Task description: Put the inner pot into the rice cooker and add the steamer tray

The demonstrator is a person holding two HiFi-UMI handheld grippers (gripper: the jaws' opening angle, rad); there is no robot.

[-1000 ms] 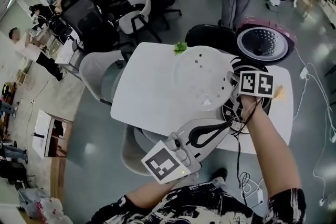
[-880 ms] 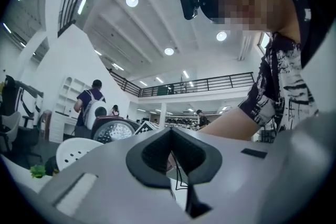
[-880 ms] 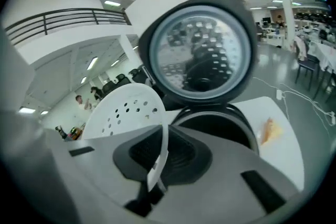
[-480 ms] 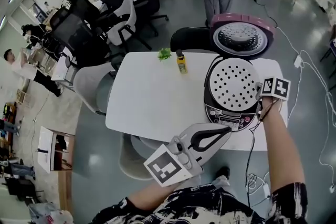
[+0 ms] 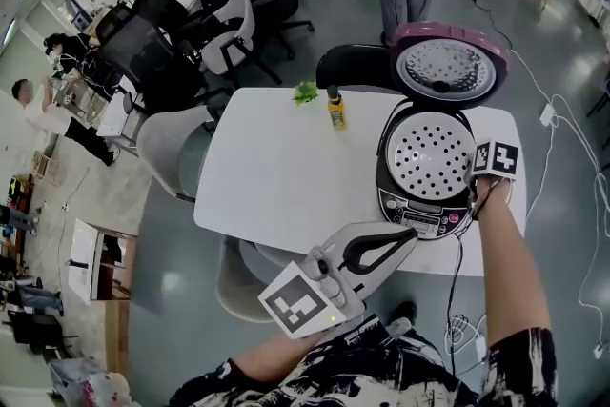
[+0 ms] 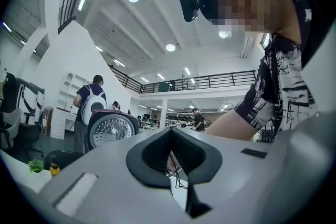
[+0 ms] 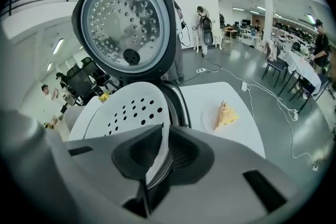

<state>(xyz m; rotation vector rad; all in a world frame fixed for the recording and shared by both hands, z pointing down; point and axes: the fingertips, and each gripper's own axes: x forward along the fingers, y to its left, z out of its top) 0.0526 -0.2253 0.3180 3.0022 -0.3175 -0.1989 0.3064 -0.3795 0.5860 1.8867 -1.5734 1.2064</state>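
The rice cooker [image 5: 419, 208] stands at the table's right end with its purple lid [image 5: 448, 67] up. The white perforated steamer tray [image 5: 429, 152] lies across the cooker's mouth and hides what is under it. My right gripper [image 5: 474, 178] is at the tray's right edge. In the right gripper view the tray [image 7: 126, 110] has its rim between my right gripper's [image 7: 164, 136] jaws, which are opening while still pinching it. My left gripper [image 5: 415, 233] is shut and empty at the table's front edge, just in front of the cooker, pointing level.
A yellow bottle [image 5: 336, 114] and a green sprig [image 5: 306, 93] stand at the far edge of the white table [image 5: 276, 176]. A cake slice [image 7: 226, 115] on a plate lies right of the cooker. Office chairs and a standing person are beyond the table.
The right gripper carried the steamer tray from over the table's middle to the right and down onto the cooker's mouth. The left gripper shifted slightly.
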